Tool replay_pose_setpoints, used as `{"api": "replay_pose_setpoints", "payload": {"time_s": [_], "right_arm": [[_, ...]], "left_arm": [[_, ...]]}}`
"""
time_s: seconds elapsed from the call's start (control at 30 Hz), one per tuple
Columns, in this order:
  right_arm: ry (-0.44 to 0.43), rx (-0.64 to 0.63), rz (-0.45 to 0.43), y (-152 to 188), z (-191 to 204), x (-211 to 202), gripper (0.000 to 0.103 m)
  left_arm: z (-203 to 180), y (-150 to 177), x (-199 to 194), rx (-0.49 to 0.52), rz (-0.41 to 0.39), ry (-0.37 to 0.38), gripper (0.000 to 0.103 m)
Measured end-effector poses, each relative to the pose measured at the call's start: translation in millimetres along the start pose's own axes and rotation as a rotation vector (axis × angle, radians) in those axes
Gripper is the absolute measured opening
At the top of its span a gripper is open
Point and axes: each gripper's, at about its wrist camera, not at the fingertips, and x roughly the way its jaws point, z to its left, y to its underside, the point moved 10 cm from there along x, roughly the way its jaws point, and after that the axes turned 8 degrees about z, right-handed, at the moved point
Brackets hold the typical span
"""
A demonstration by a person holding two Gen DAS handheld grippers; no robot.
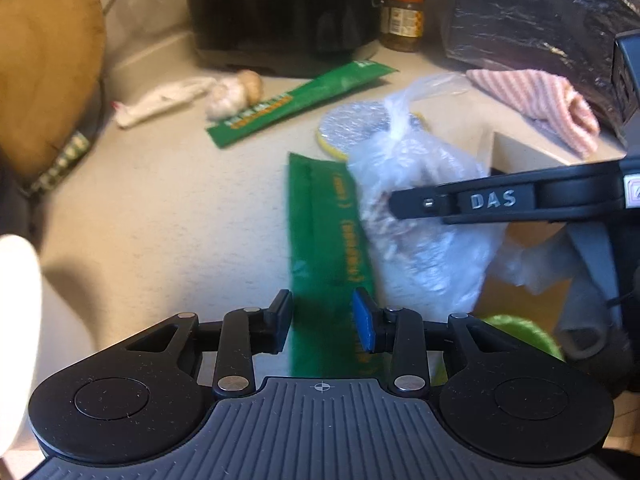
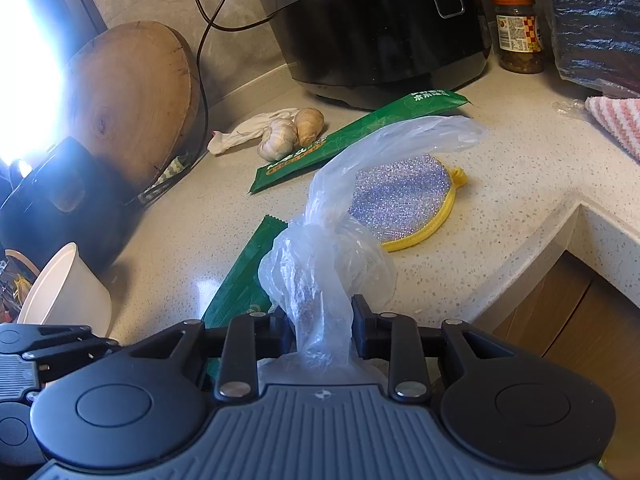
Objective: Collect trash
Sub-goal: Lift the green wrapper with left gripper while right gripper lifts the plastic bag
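Note:
A green snack wrapper (image 1: 324,220) lies lengthwise on the pale countertop (image 1: 180,208). Its near end runs between the fingers of my left gripper (image 1: 324,322), which stands open, the pads not pressing on it. My right gripper (image 2: 320,326) is shut on the neck of a knotted clear plastic bag (image 2: 328,264) with scraps inside. In the left wrist view one right finger (image 1: 440,202) reaches in from the right against that bag (image 1: 420,248). A second green wrapper (image 2: 360,132) lies farther back, and the near wrapper (image 2: 240,280) shows left of the bag.
At the back stand a black rice cooker (image 2: 380,28), a jar (image 2: 518,36) and a dark bag (image 2: 592,20). A glittery scouring pad (image 2: 404,196), garlic (image 2: 280,138), crumpled white paper (image 2: 240,132) and a striped cloth (image 2: 616,120) lie around. Wooden board (image 2: 128,96) and white cup (image 2: 68,292) at left; counter edge (image 2: 520,264) at right.

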Motion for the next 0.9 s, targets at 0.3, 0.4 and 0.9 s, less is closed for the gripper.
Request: {"api": "replay_pose_setpoints", "payload": {"time_s": [0.3, 0.4, 0.9], "right_arm": [[0.000, 0.001, -0.001, 1.3, 0.5, -0.6, 0.031], [0.013, -0.013, 0.001, 1.0, 1.0, -1.0, 0.035], [-0.003, -0.035, 0.020, -0.4, 10.8, -4.2, 0.018]], "left_arm": [[-4.5, -7.8, 7.1, 0.014, 0.004, -0.006, 0.041], [-13.8, -8.6, 12.9, 0.074, 0.043, 0.003, 0.051], [12.7, -9.2, 11.2, -0.044, -0.010, 0.022, 0.047]]}}
